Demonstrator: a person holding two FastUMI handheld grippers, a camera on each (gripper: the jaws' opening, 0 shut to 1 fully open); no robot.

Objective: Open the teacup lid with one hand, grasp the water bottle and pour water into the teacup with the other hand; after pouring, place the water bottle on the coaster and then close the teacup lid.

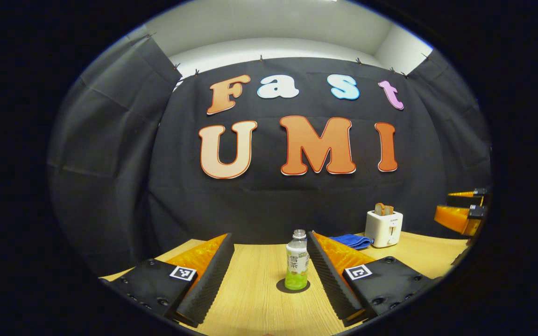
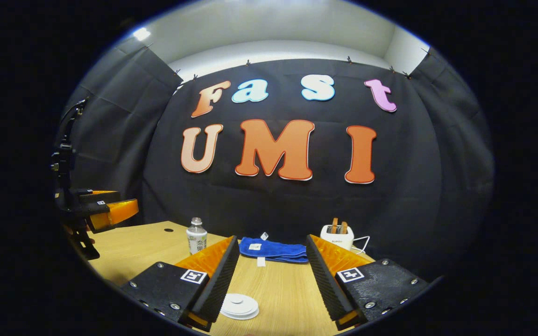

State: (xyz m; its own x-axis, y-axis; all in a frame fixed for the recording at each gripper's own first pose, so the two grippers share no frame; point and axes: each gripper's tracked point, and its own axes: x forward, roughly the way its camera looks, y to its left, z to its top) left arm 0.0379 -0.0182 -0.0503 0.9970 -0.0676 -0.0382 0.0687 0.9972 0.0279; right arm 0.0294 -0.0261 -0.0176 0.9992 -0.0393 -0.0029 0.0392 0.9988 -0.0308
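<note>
Left gripper view, left to right: left gripper (image 1: 269, 270) is held level above the wooden table (image 1: 250, 298), fingers spread wide, empty, touching nothing. The water bottle (image 1: 297, 266) stands upright between the finger lines, closer to the right finger and farther out than the tips. Cap on, green liquid low in the body. My read: the gripper is lined up on the bottle, so this hand is likely the pouring hand and the spread is set to clear the bottle's body. Farther right, a folded blue towel (image 1: 354, 241), then a white toaster (image 1: 384, 227) with bread in its slots, both near the back edge, well apart from the bottle. At the far right edge the other gripper shows, raised off the table.

Right gripper view, left to right: the left gripper sits at the left edge, held above the table edge. The bottle is upright just beyond this view's left finger, not touched. A round white disc (image 2: 239, 306) lies flat on the table just beside the left finger's inner edge; teacup lid or coaster, cannot tell which. Right gripper (image 2: 272, 280): jaws wide apart, nothing held, no contact. The towel lies ahead between the fingers; the toaster is behind the right fingertip.

No teacup body made out. Judgement: task not started; bottle ungrasped.
</note>
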